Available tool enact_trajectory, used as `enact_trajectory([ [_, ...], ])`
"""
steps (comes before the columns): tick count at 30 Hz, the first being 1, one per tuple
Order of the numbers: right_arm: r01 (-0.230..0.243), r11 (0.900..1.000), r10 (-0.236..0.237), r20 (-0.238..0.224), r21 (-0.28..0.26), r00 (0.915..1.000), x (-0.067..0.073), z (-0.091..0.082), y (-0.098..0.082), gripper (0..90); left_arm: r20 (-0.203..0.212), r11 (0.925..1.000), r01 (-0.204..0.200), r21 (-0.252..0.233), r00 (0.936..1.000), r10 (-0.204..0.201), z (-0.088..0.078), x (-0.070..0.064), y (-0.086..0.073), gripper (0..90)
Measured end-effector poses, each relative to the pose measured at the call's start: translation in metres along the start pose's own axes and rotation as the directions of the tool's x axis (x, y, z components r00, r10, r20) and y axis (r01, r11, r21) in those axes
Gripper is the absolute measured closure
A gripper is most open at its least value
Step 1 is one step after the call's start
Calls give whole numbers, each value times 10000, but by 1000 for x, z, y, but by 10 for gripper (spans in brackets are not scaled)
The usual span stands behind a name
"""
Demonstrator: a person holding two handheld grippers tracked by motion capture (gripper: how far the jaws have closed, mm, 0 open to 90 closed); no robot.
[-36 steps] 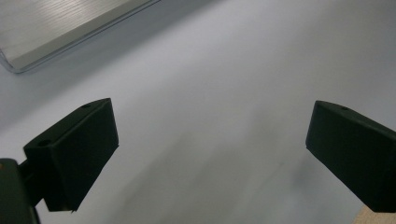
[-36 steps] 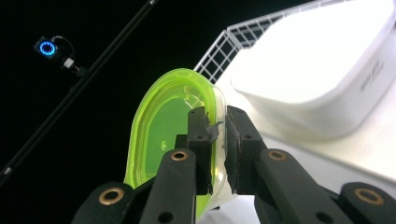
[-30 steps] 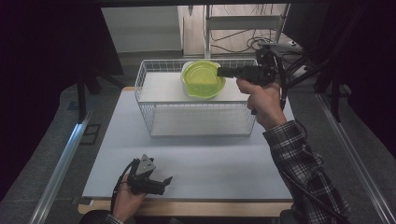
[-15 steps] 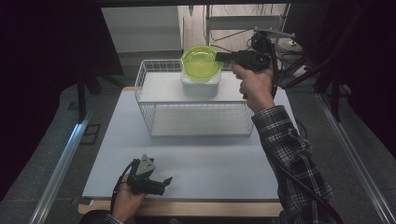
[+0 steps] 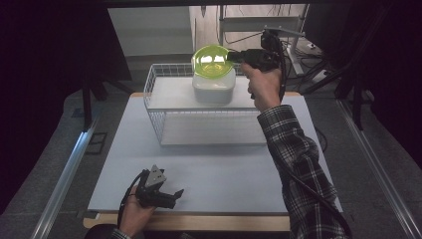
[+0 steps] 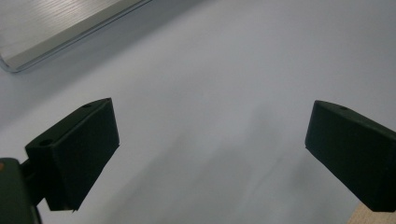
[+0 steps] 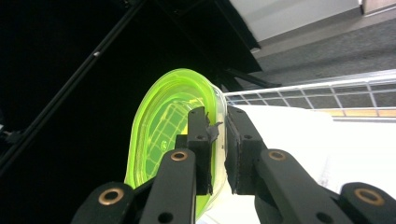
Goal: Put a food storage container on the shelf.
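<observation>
A translucent green lid (image 5: pixel 213 60) is pinched by its rim in the right tool (image 5: pixel 232 56) and held tilted above the white container (image 5: pixel 213 88), which stands in the wire basket (image 5: pixel 157 84). The left tool (image 5: pixel 175 195) is rested low over the near tabletop (image 5: pixel 224 174), its jaws spread with nothing between them.

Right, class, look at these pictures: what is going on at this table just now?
A person works with two handheld grippers. The right gripper has its fingers shut on the rim of a translucent lime-green plastic lid, held tilted above a white square container that sits in a white wire basket. The left gripper rests open near the front edge of the pale table, holding nothing.
</observation>
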State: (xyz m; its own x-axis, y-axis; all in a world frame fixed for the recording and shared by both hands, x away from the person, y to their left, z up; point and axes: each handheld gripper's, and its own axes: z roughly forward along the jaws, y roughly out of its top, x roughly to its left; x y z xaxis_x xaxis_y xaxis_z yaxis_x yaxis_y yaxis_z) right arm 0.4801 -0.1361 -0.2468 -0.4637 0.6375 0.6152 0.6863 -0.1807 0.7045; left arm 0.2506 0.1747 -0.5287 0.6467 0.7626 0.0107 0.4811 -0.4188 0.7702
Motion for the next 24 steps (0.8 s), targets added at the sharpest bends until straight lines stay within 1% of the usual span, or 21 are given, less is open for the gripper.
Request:
enact_trajectory([
  [5,-138,9999,140,313,-57,9994,-3,6,0,814,-2,10000,18,-9,10000,-18,0,0,0,28],
  [8,-92,9999,94,339,-57,9994,-5,7,0,803,17,10000,15,3,10000,-15,0,-1,0,28],
  [10,-17,10000,18,511,-30,9987,-4,8,1,791,15,10000,3,23,10000,-3,1,-1,0,28],
  [13,87,9999,-92,772,71,9970,-5,10,1,724,30,10000,-26,48,10000,26,1,-1,0,28],
  [17,86,9999,-93,845,88,9964,-7,11,2,713,25,10000,-40,79,10000,40,1,-1,0,29],
  [18,103,9999,-111,852,98,9963,-8,11,2,696,27,10000,-40,82,10000,39,1,-1,0,29],
  [21,350,9993,-363,1157,133,9926,-8,12,3,658,21,9999,-54,97,10000,54,2,-1,0,29],
  [24,467,9988,-483,1113,175,9926,-9,12,3,602,20,9999,-85,125,10000,84,2,-1,0,29],
])
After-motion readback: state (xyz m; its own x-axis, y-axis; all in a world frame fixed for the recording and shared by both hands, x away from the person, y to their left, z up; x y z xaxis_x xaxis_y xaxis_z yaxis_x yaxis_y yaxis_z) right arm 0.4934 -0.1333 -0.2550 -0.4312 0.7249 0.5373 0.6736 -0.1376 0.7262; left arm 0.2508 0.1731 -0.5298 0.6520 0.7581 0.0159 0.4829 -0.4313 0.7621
